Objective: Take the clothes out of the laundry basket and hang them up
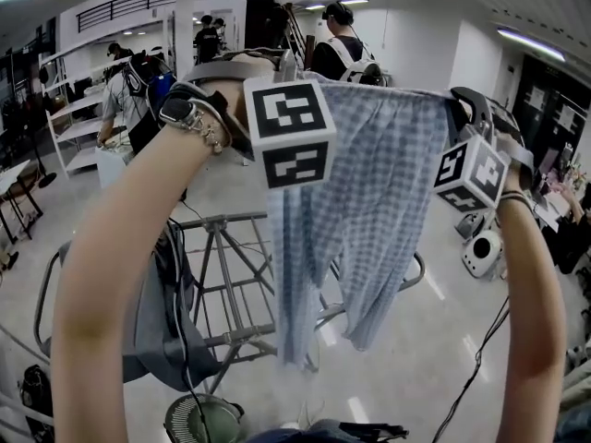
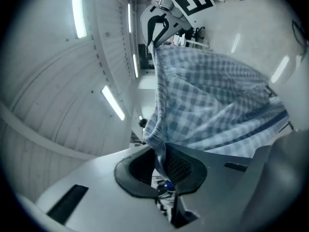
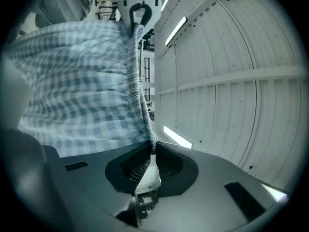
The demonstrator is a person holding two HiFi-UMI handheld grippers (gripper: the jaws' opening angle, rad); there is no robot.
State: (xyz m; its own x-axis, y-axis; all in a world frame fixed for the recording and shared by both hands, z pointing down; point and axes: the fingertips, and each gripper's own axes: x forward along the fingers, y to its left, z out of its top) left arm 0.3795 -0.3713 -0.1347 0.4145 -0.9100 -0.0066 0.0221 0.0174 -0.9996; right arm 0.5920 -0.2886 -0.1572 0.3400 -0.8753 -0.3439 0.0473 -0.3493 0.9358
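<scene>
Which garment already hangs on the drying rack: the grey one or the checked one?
The dark grey garment, draped on the rack; the checked garment is held in the air.

Glossy pale floor [image 1: 443, 340], streaked with the glare of ceiling strip lights [image 1: 531, 42]. White pillar [image 1: 185, 17] at centre left, with an upper gallery railing [image 1: 152, 0] behind. Open white shelving [image 1: 78, 123] along the left side. Several people [image 1: 342, 49] standing farther back. At right, possibly a dark glazed panel [image 1: 545, 109], too dim to tell. Overhead, ribbed white ceiling [image 3: 231, 57].
</scene>
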